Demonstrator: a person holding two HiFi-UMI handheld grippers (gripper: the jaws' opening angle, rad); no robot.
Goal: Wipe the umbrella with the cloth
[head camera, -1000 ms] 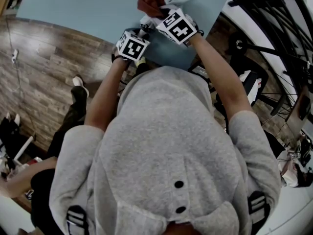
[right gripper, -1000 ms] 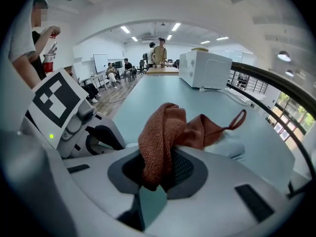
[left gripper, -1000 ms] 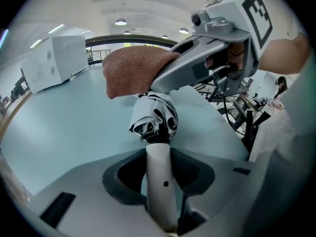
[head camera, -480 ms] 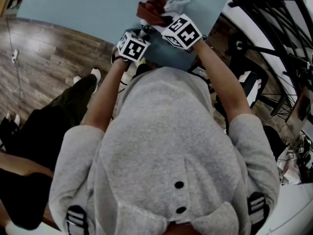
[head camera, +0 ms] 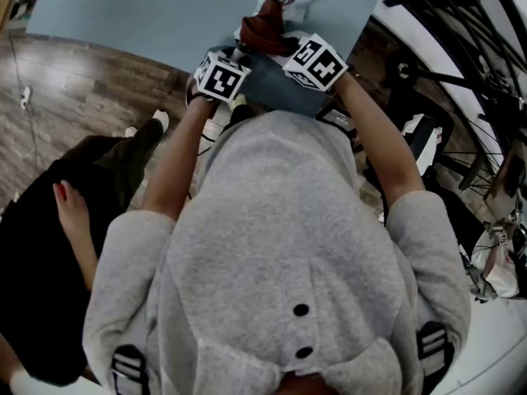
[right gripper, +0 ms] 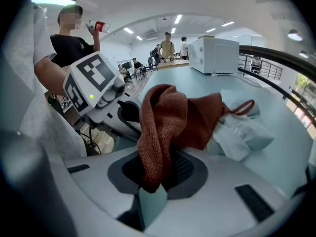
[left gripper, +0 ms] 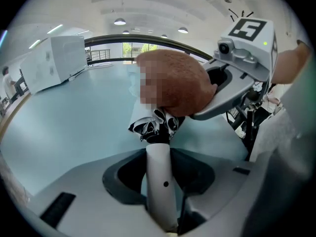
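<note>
- Left gripper view: shows the left gripper [left gripper: 163,196] with jaws set wide yet clamped on the white umbrella handle [left gripper: 159,167], which runs straight out between them.
- Just past the handle, shows the folded umbrella [left gripper: 150,126], its black-and-white patterned folds bunched at the handle's end, with the pale blue table [left gripper: 64,127] behind.
- Right gripper view: shows the right gripper [right gripper: 152,184] pinched shut on a fold of the rust-brown cloth [right gripper: 170,115]. The rest drapes forward onto pale crumpled fabric [right gripper: 242,132], probably the umbrella's canopy.
- Head view: places both grippers close together over the table's near edge, with the cloth bunched on the umbrella just beyond them.
- Reads as mid-wipe: both grips are made and the cloth is pressed near the handle end.
- Cannot tell how much of the canopy has been wiped. The pale fabric beyond the cloth looks left to cover, likely along with the underside.
- Farther off, shows a white microwave [right gripper: 215,53] on the table and people [right gripper: 168,46] standing at the back of the room.
</note>
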